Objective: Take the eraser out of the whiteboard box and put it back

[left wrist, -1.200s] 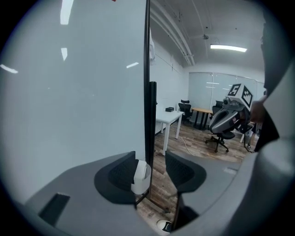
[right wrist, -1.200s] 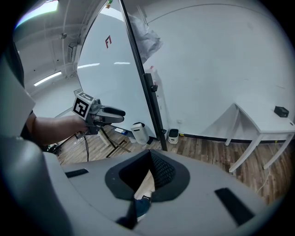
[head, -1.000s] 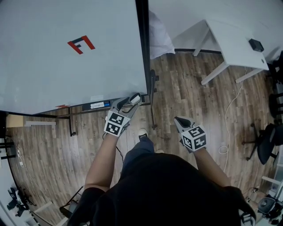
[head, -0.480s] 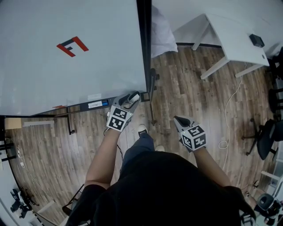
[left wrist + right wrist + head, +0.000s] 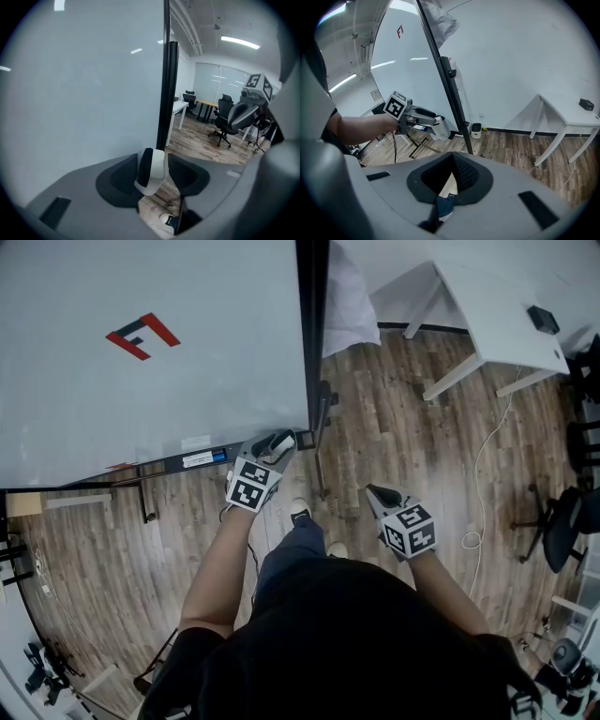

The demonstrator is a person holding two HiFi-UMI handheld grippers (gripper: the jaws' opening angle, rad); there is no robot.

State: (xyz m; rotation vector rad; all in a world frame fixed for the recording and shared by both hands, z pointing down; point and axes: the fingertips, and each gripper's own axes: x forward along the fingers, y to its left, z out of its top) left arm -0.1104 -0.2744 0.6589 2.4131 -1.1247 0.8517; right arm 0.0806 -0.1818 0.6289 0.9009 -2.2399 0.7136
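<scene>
The eraser [image 5: 151,171], white with a black side, sits clamped between the pads of my left gripper [image 5: 278,442], which is shut on it. In the head view the eraser [image 5: 284,439] hangs just in front of the whiteboard's [image 5: 169,381] lower right corner, by the right end of the dark tray box [image 5: 202,461] under the board. The right gripper view shows the eraser [image 5: 440,127] sticking out of the left gripper beside the board's black frame [image 5: 445,84]. My right gripper [image 5: 382,495] hovers over the wooden floor, shut with nothing in it.
The board's black stand leg [image 5: 322,451] reaches across the floor between the grippers. A white table [image 5: 497,324] stands at the back right, an office chair [image 5: 565,535] at the far right, a cable [image 5: 480,512] on the floor. My own legs and shoe [image 5: 299,513] are below.
The left gripper has edged a little closer to the board's lower edge, still holding the eraser. The right gripper has hardly moved.
</scene>
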